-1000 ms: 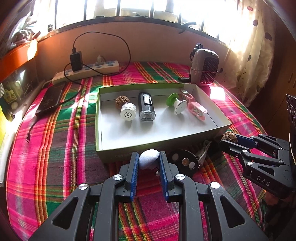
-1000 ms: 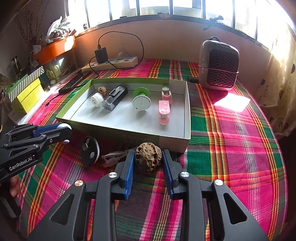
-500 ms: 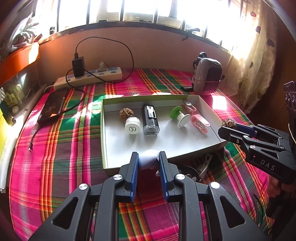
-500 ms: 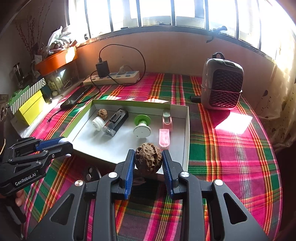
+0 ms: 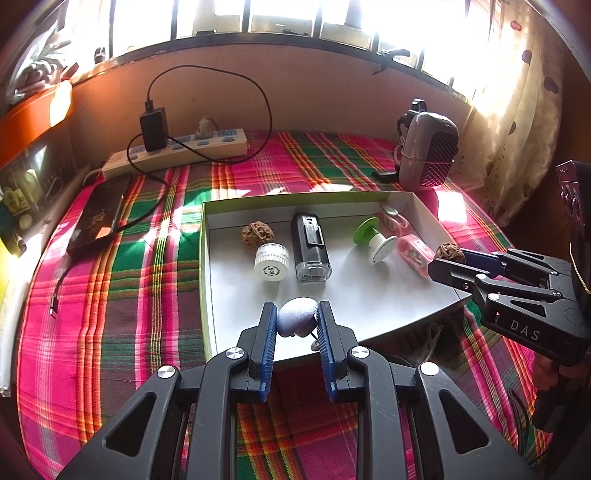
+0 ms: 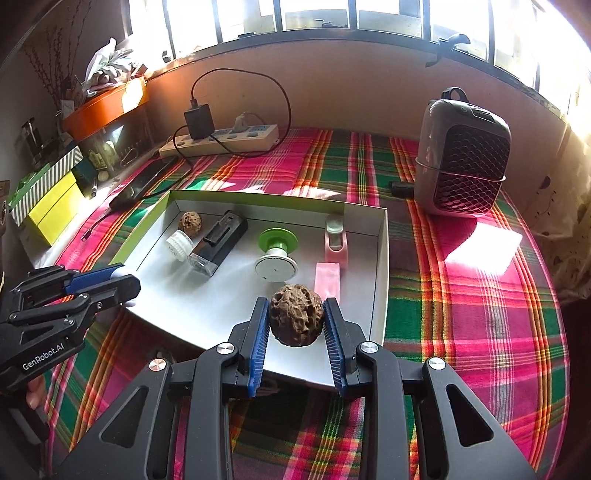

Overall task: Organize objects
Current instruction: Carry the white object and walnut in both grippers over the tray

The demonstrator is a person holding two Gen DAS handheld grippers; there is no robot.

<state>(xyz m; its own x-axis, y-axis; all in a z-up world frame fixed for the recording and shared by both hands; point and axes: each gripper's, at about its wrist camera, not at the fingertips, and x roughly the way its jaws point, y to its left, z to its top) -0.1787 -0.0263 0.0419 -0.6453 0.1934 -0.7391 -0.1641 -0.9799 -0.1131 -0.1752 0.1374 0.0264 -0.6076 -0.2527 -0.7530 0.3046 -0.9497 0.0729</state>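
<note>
Home room, table by a barred window (image 6: 332, 18). Plaid tablecloth (image 6: 480, 314), dotted curtain (image 5: 517, 110), power strip (image 6: 221, 140) with charger, small heater (image 6: 465, 162), cluttered side shelf (image 6: 103, 107).

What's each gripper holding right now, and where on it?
Left gripper: pale egg-shaped object, pinched across its sides. Right gripper: wrinkled brown nut, clamped across its middle.

The left gripper (image 5: 295, 325) jaws clamp a pale, perhaps egg-shaped object (image 5: 297, 320) above the tray (image 5: 207, 266).
</note>
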